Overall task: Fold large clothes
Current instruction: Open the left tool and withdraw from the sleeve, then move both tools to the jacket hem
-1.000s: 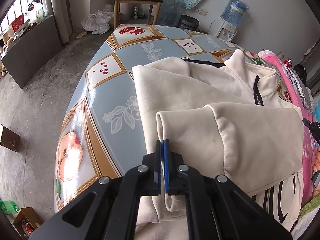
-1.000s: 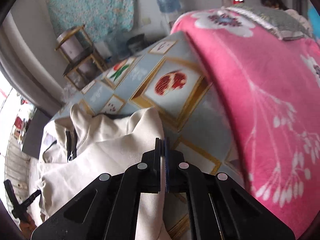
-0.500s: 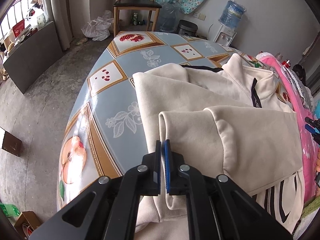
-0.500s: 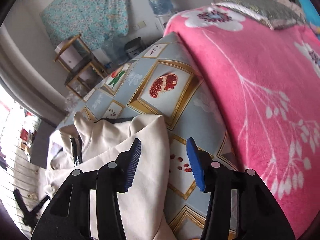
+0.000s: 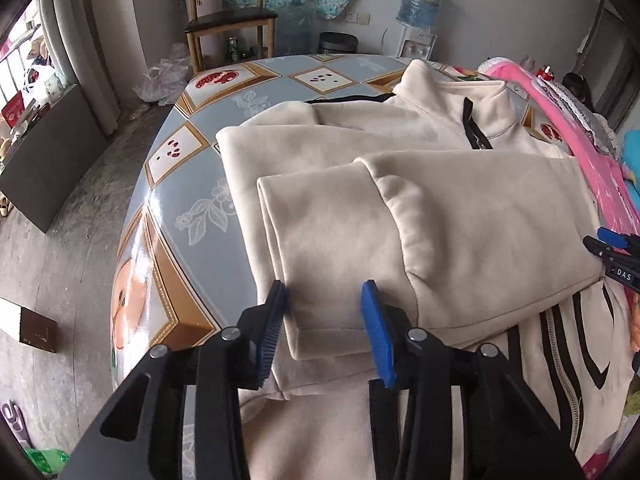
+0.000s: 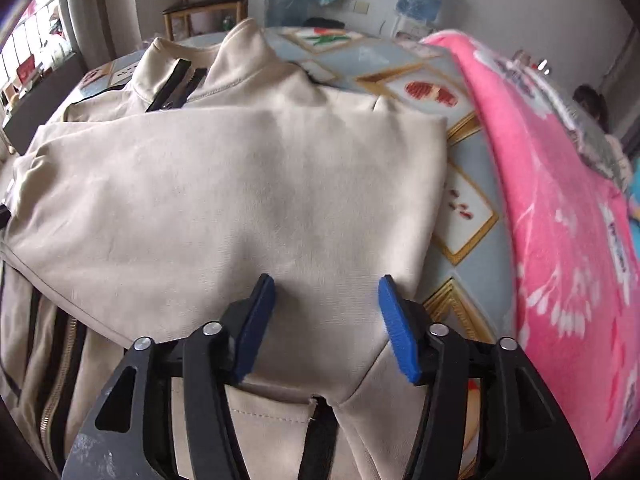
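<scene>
A cream zip jacket [image 5: 460,216] with black trim lies on the patterned table [image 5: 180,184], both sleeves folded across its front. My left gripper [image 5: 326,326] is open, its blue pads on either side of the folded sleeve cuff [image 5: 312,240], holding nothing. My right gripper [image 6: 328,322] is open just above the folded right side of the jacket [image 6: 240,200], empty. The right gripper's tip also shows in the left wrist view [image 5: 612,248] at the far right edge.
A pink flowered blanket [image 6: 560,200] lies along the table's right side. A wooden chair [image 5: 228,20], a water dispenser [image 5: 418,12] and plastic bags stand beyond the far edge. The table edge drops to a concrete floor [image 5: 60,260] at the left.
Both grippers were shut on the jacket fabric a second ago. The right one opened first, then the left. The sleeves now lie released on the jacket.
</scene>
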A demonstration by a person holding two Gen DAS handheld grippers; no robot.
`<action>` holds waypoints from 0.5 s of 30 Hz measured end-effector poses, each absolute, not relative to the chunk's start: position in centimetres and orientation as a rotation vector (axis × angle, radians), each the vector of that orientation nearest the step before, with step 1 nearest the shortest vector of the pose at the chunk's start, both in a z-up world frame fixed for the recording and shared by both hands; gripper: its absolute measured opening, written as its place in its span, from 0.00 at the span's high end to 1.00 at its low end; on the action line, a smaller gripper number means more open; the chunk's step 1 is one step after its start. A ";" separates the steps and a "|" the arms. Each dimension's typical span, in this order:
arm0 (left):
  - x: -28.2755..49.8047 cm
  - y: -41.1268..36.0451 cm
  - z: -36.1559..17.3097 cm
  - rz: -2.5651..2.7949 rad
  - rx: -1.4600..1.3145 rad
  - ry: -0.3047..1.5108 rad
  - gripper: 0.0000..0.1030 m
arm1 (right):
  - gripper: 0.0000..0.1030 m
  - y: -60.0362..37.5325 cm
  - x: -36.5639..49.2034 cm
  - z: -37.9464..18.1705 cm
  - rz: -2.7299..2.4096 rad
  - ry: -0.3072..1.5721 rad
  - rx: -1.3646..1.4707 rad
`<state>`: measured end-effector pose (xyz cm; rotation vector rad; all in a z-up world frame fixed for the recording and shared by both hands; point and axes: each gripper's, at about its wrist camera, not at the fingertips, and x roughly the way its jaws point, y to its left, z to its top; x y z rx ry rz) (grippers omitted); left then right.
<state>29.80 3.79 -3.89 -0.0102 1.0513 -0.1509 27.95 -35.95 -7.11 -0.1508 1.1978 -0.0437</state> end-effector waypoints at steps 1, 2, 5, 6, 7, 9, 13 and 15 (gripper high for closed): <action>29.6 4.1 -3.6 -0.144 -0.025 1.058 0.61 | 0.46 -35.9 27.4 -6.1 -0.055 1.189 -0.145; 29.2 4.5 -3.1 -0.142 -0.047 1.053 0.60 | 0.42 -35.8 26.5 -5.0 -0.053 1.173 -0.132; 27.3 5.6 -1.2 -0.129 -0.059 1.006 0.51 | 0.25 -35.0 22.9 -1.9 -0.008 1.115 -0.090; 26.4 5.9 -0.6 -0.123 -0.052 0.994 0.47 | 0.22 -34.5 21.7 -1.3 0.007 1.107 -0.084; 25.6 6.1 -0.1 -0.120 -0.050 0.989 0.45 | 0.20 -34.1 20.2 -0.7 0.020 1.101 -0.081; 23.6 6.5 0.5 -0.122 -0.062 0.989 0.40 | 0.14 -33.0 17.3 0.1 0.032 1.089 -0.079; 19.1 5.8 0.4 -0.160 -0.044 1.014 0.35 | 0.11 -31.4 12.6 0.0 0.050 1.110 0.022; 17.0 5.1 0.1 -0.184 -0.042 1.018 0.32 | 0.10 -30.5 10.7 -0.7 0.070 1.142 0.109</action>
